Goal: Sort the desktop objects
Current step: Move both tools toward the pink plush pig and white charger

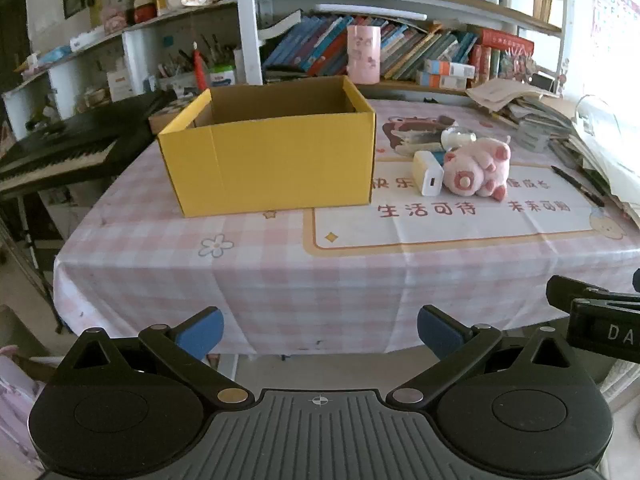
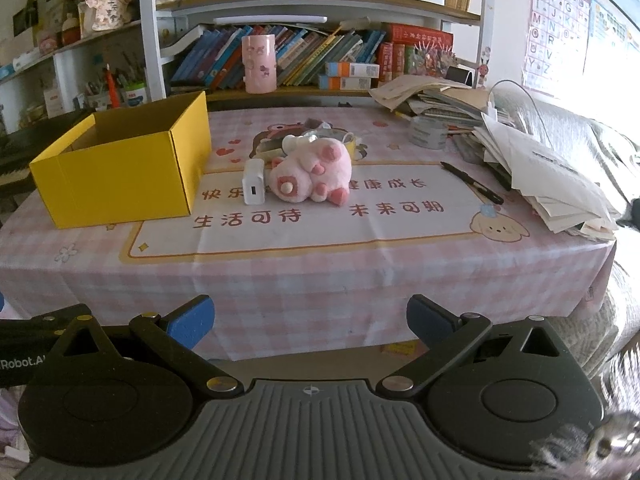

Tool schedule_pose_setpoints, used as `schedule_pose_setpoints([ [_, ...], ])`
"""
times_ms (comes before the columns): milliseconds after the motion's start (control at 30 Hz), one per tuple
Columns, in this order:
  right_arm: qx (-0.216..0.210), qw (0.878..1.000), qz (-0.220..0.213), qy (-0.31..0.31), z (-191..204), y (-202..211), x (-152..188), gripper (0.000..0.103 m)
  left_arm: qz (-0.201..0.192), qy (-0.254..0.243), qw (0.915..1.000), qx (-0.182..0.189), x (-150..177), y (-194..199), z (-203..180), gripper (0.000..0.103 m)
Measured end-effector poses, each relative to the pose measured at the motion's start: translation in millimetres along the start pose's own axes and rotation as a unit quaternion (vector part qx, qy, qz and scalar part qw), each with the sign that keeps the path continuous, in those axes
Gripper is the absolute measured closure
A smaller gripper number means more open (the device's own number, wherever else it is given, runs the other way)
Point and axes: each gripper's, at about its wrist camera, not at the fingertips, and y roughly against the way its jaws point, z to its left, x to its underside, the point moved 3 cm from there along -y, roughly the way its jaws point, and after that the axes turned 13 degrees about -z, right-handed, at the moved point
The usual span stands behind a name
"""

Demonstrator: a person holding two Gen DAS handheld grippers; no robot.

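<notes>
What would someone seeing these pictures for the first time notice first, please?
The open yellow box stands out on the left of the pink checked tablecloth. Just to its right a pink plush pig lies mid-table, with a white charger on its box side. Near the table's front edge, the left gripper and right gripper are both wide open and empty.

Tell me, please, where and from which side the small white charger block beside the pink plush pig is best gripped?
Probably across the two broad flat faces of the white charger block, coming down from above. It stands upright with the port end facing the cameras, and the pink plush pig crowds one side, so an approach from the yellow cardboard box side looks clearer.
</notes>
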Motion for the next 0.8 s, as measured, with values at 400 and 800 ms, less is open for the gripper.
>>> schedule_pose_setpoints([
  [400, 0.002, 1.0, 0.01, 0.003, 6, -7, -3, 0.0, 0.001, 0.015, 0.9997, 0.018, 0, -5, 7, 0.0],
  [800, 0.003, 0.999, 0.026, 0.022, 17, -16, 0, 0.0, 0.016, 0.027, 0.9995, 0.008, 4, -11, 20, 0.0],
])
